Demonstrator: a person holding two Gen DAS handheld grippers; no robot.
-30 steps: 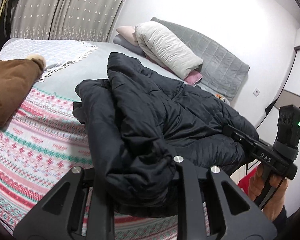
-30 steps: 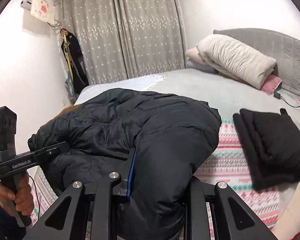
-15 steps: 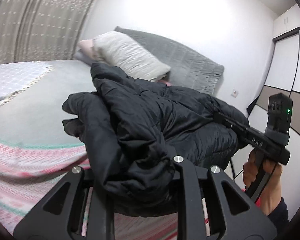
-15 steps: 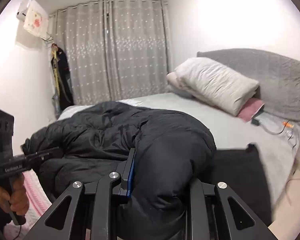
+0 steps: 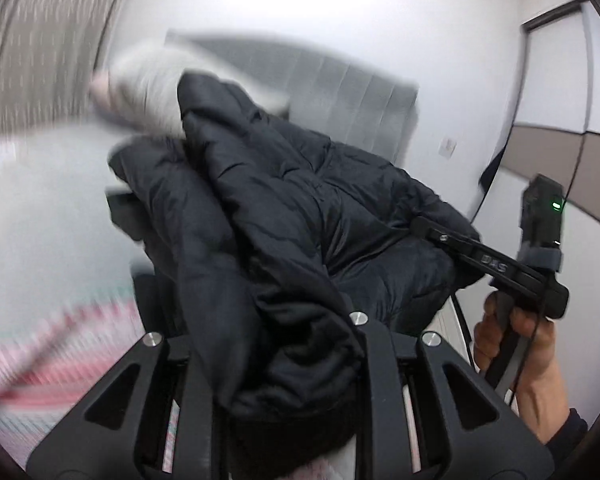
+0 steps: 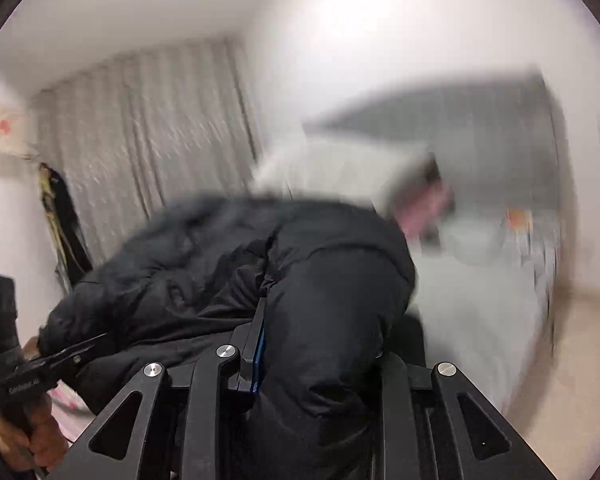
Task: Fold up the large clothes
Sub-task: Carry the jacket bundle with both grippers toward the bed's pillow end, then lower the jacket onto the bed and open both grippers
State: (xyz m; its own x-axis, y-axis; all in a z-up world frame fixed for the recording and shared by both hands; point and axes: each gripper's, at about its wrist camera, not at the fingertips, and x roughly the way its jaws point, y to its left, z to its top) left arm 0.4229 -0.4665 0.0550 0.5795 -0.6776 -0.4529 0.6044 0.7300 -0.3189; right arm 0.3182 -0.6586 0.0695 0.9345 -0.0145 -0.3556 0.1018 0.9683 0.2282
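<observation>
A big black puffer jacket (image 5: pixel 284 216) hangs bunched between both grippers, held up above the bed. My left gripper (image 5: pixel 284 344) is shut on one end of the jacket. My right gripper (image 6: pixel 320 344) is shut on the other end of the jacket (image 6: pixel 228 264). In the left wrist view the right gripper (image 5: pixel 424 226) bites into the jacket's far edge at the right. In the right wrist view the left gripper (image 6: pixel 96 340) grips it at the lower left. The fingertips are buried in the fabric.
The bed (image 5: pixel 40 200) with a grey cover and a pink patterned blanket (image 5: pixel 60 344) lies below, blurred. White pillows (image 6: pixel 340 168) and a grey headboard (image 5: pixel 352 92) are behind. Curtains (image 6: pixel 140 140) hang at the back. A folded black garment (image 6: pixel 416 340) lies under the jacket.
Both grippers have swung the jacket up and to the right, toward the headboard end of the bed. The background is now motion-blurred. Both grips have held.
</observation>
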